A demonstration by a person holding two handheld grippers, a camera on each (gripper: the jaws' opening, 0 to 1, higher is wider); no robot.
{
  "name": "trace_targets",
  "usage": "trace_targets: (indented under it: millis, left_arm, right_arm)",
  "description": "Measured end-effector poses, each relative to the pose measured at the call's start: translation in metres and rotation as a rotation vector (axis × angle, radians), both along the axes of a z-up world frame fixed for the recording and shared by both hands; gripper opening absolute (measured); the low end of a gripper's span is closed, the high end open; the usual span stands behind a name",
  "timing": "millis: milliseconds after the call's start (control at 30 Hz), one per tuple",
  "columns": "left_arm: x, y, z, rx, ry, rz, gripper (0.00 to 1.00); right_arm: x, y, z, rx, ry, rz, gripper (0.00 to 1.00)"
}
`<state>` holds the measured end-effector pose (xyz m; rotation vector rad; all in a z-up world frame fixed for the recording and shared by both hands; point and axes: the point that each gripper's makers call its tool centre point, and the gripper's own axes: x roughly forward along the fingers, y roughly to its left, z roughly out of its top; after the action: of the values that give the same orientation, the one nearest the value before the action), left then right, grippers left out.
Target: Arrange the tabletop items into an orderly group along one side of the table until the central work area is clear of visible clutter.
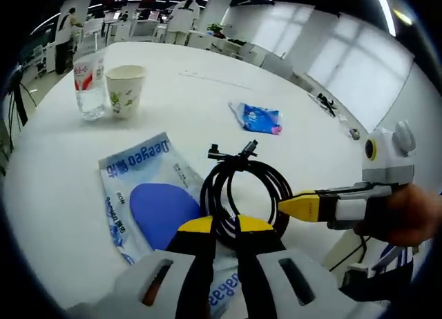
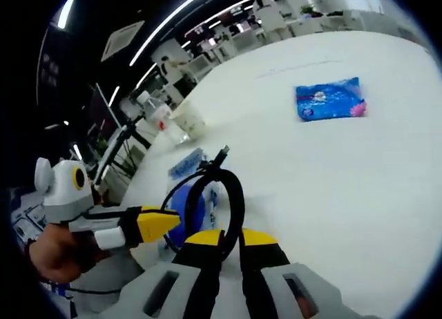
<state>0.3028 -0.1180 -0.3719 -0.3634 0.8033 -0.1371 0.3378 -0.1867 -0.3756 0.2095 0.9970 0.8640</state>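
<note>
Left gripper view has the left gripper (image 1: 224,226) and right gripper (image 1: 289,206) both pinching the black cable coil (image 1: 243,188) over a "Deeyeo" wipes pack (image 1: 148,195), paper cup (image 1: 126,90) at eleven o'clock.

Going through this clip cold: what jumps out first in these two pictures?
The coiled black cable sits in the foreground with both yellow-tipped claws on it: the left claw from below, the right claw from the side. It lies partly on a blue-and-white packet. Farther back on the white table stand a paper cup and a clear cup, with a small blue packet apart.
</note>
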Motion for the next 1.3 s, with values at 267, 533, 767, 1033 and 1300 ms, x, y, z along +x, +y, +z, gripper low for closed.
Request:
trace_targets:
  millis: [267, 533, 767, 1033, 1300]
  left_arm:
    - [0.02, -0.025, 0.005, 0.015, -0.003, -0.077, 0.08]
    - [0.03, -0.032, -0.002, -0.012, 0.012, -0.075, 0.07]
    - [0.036, -0.045, -0.011, -0.016, 0.035, -0.082, 0.07]
    - [0.05, -0.06, -0.012, -0.044, 0.036, -0.076, 0.05]
    - [0.056, -0.063, -0.008, -0.053, 0.028, -0.064, 0.05]
  right_arm:
    - [0.013, -0.023, 0.006, 0.034, 0.022, -0.142, 0.04]
    - [0.022, -0.035, 0.001, 0.035, 0.036, -0.181, 0.04]
    - [0.025, -0.05, -0.007, 0.024, 0.05, -0.219, 0.04]
    - [0.034, -0.064, -0.017, 0.007, 0.069, -0.249, 0.04]
    - [0.046, -0.068, -0.02, 0.0, 0.074, -0.242, 0.04]
